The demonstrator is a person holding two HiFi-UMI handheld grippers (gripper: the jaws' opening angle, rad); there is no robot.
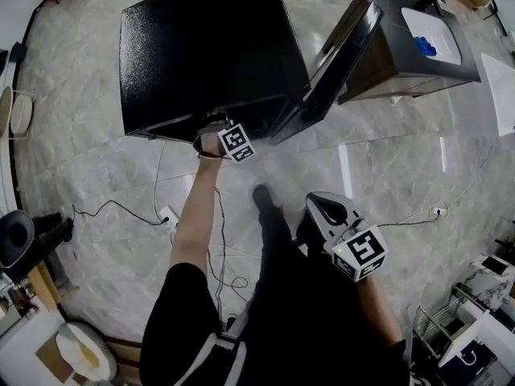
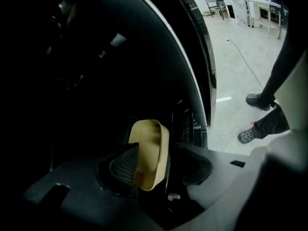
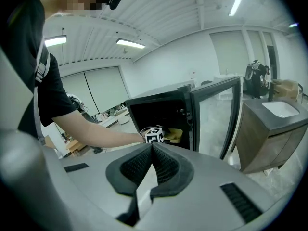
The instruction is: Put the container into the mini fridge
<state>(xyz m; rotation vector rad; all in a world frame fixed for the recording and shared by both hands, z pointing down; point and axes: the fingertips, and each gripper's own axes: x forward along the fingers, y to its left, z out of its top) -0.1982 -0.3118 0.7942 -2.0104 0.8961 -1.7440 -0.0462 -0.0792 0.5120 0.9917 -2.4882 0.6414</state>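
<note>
The black mini fridge [image 1: 201, 47] stands on the floor with its glass door [image 1: 338, 63] swung open. My left gripper [image 1: 213, 141] reaches into the dark interior. In the left gripper view the pale yellow container [image 2: 150, 153] sits between its wide-apart jaws; the left pad [image 2: 122, 165] is right beside it and the right pad [image 2: 192, 165] stands clear of it. That left gripper [image 2: 156, 150] is open. From the right gripper view the container [image 3: 174, 135] shows inside the fridge [image 3: 159, 112]. My right gripper [image 3: 151, 149] is shut and empty, held back near my body [image 1: 322, 211].
A grey cabinet with a white basin [image 1: 418, 39] stands right of the door. Cables [image 1: 121, 207] and a power strip [image 1: 167, 215] lie on the marble floor at the left. A person's shoe [image 2: 247, 135] shows beyond the door.
</note>
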